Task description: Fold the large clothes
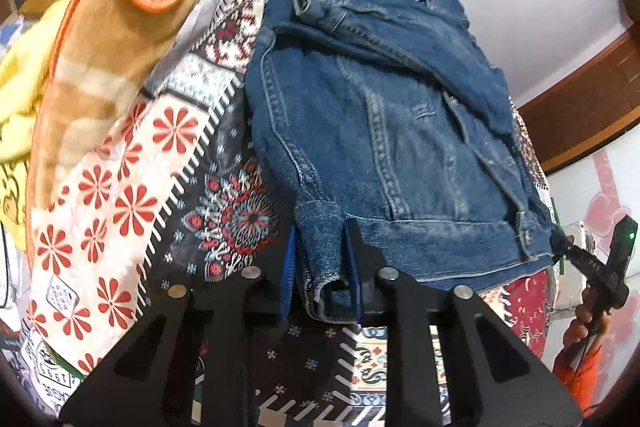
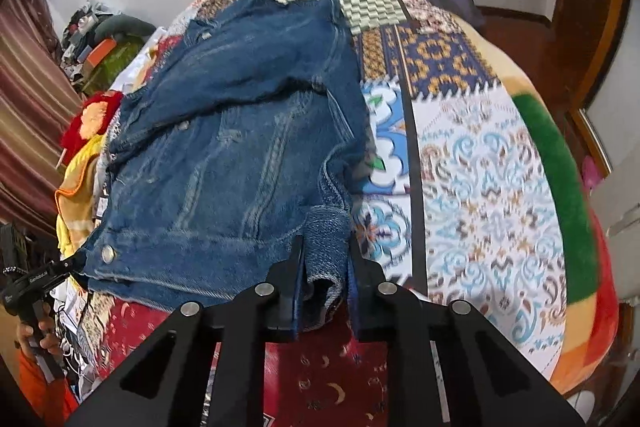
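Patchwork bedspread (image 1: pixel 132 187) carries a denim jacket (image 1: pixel 380 131); left gripper (image 1: pixel 322 267) and right gripper (image 2: pixel 326 259) fingers pinch its near corners.

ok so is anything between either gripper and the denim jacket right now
No, nothing visible. The left gripper is shut on the jacket's near hem corner, and the right gripper is shut on the other near corner. The jacket lies on the patchwork bedspread, with no other item over those corners.
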{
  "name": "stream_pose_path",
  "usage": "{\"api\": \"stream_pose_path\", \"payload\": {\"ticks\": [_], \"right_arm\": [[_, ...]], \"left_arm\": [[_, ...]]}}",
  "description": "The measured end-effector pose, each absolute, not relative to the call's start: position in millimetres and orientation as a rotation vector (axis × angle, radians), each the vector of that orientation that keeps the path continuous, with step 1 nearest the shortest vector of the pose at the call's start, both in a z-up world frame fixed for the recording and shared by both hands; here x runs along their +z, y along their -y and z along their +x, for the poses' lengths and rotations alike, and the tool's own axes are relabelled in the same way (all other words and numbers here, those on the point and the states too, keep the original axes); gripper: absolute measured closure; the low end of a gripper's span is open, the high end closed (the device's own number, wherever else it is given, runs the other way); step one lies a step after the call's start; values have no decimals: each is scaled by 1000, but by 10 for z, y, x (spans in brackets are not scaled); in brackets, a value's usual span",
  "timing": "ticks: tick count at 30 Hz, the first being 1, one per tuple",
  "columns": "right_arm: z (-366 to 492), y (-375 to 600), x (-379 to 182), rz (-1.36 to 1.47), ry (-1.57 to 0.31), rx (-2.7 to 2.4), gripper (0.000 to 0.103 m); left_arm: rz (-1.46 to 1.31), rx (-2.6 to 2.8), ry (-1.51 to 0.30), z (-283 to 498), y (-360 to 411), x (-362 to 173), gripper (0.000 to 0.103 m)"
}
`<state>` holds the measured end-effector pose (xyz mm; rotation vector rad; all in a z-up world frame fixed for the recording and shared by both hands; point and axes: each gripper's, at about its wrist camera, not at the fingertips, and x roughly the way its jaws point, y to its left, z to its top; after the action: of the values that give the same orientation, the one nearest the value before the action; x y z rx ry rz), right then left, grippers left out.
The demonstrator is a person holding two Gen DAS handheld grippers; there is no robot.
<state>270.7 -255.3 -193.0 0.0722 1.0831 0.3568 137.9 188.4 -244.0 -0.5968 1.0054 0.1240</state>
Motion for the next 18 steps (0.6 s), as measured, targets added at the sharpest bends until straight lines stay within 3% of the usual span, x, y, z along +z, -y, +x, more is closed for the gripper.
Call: {"api": "stream_pose_path", "payload": {"ticks": [10,18], "right_arm": [[3136,2108,-1436,-32,-955,461,92],[3839,1505,-960,-155,-804,470,93]], "left_arm": [[-443,87,-846,1772,-1879,-1735,88],[-307,120,-733,2553,-2015,-1266,89]]}}
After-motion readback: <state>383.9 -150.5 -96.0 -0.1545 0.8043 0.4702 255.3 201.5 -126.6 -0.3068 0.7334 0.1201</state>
